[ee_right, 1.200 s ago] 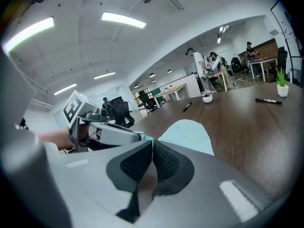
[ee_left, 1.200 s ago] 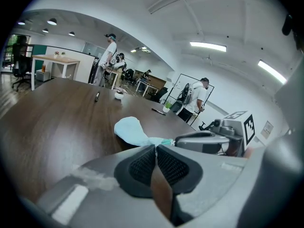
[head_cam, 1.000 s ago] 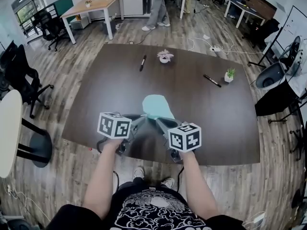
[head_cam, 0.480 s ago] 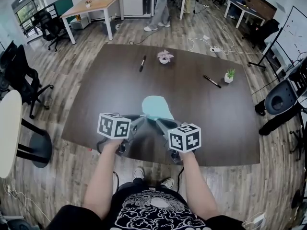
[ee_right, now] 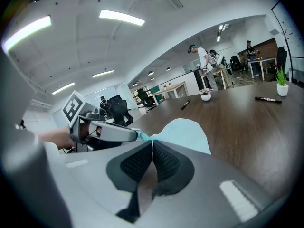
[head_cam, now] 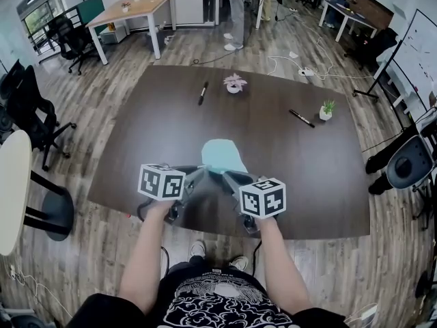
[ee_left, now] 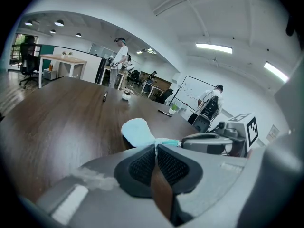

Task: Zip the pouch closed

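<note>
A light blue pouch [head_cam: 222,154] lies flat on the dark brown table [head_cam: 136,149], just beyond both grippers. My left gripper [head_cam: 203,172] and right gripper [head_cam: 224,173] meet tip to tip at its near edge. In the left gripper view the left gripper [ee_left: 156,146] is shut, with the pouch [ee_left: 137,129] corner pinched at its tip. A teal zipper strip [ee_left: 168,140] runs from there to the right gripper [ee_left: 183,143]. The right gripper view shows the right gripper [ee_right: 152,142] shut at the pouch [ee_right: 187,132] edge, the left gripper [ee_right: 137,136] clamping the teal end beside it.
Farther back on the table are a black marker [head_cam: 203,89], a pink flower pot [head_cam: 234,82], a second marker [head_cam: 301,115] and a small green plant [head_cam: 327,108]. The table's near edge [head_cam: 307,232] runs right under my hands. A person [head_cam: 235,12] stands beyond the table, and office chairs flank it.
Both grippers and the pouch have stayed put. The person in the background has stepped to the right, and the chair at the right edge has shifted.
</note>
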Tool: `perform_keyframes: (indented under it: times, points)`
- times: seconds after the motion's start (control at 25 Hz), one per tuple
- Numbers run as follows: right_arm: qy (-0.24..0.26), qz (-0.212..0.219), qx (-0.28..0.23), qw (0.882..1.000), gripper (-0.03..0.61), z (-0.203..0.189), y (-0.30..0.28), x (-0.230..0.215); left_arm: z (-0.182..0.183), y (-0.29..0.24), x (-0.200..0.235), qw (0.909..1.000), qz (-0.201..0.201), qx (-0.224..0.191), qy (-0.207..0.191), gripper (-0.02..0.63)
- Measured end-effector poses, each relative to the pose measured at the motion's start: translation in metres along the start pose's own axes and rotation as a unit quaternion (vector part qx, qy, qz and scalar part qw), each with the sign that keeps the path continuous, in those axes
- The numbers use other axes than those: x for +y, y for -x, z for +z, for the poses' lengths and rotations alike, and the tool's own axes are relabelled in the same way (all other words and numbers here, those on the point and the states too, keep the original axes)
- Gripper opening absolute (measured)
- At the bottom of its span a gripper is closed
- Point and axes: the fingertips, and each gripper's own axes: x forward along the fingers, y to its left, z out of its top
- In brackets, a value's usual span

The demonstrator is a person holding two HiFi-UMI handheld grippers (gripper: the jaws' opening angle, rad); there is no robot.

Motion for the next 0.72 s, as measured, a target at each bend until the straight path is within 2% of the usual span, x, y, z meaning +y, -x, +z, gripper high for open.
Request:
perform_keyframes:
  times: [0.24,0.4,0.72]
  points:
    - [-0.001,-0.003,0.001,1.0,0.006,0.001,-0.001,-0.004,0.003,0.002,0.009,0.9999,0.012,-0.008,0.009,0.021]
    - [-0.006,-0.011,0.0,1.0,0.006,0.0,0.001,-0.01,0.004,0.008,0.023,0.999,0.034,-0.02,0.023,0.021]
    - [-0.006,-0.015,0.002,1.0,0.006,0.0,0.002,-0.011,0.006,0.013,0.028,0.9984,0.042,-0.027,0.028,0.021]
